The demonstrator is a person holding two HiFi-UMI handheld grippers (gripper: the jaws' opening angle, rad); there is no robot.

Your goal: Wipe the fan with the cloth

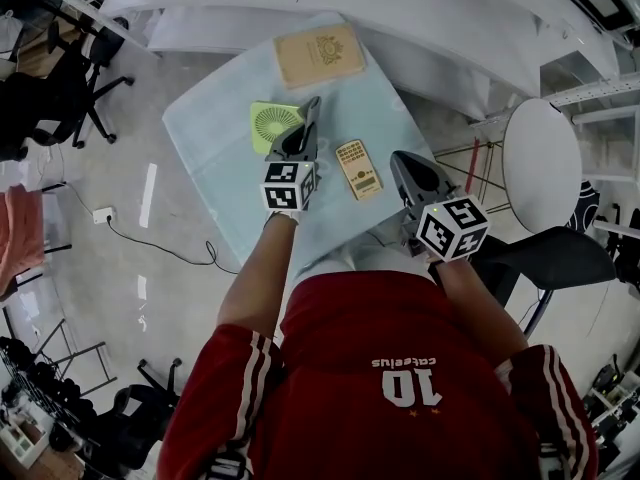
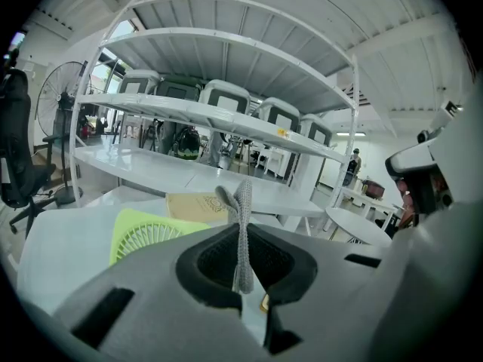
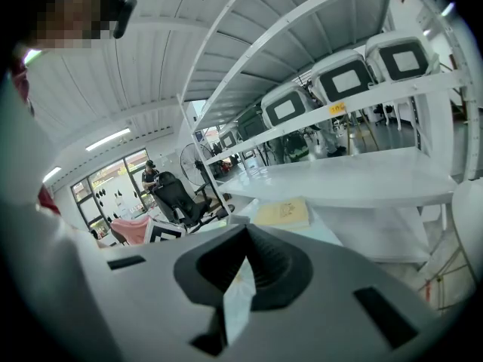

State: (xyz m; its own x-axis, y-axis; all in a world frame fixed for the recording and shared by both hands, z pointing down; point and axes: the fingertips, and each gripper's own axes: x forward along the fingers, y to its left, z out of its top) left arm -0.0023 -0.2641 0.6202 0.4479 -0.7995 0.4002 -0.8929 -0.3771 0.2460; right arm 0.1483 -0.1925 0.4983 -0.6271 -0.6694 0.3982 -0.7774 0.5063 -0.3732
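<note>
Left gripper (image 1: pixel 312 108) pinches a grey knitted cloth (image 2: pixel 242 217) just right of the lime-green square plastic fan (image 1: pixel 274 125), apparently ready to wipe. Right gripper (image 1: pixel 402 160) hangs nearer, jaws together, empty.

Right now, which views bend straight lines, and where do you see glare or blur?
Left gripper view: strong fisheye, the shelf bows, the corners are black, the cloth is sharp. Right gripper view: the same bowing; the right gripper, close to the lens, looks soft. Head view: milder bending, a glare streak on the floor.
</note>
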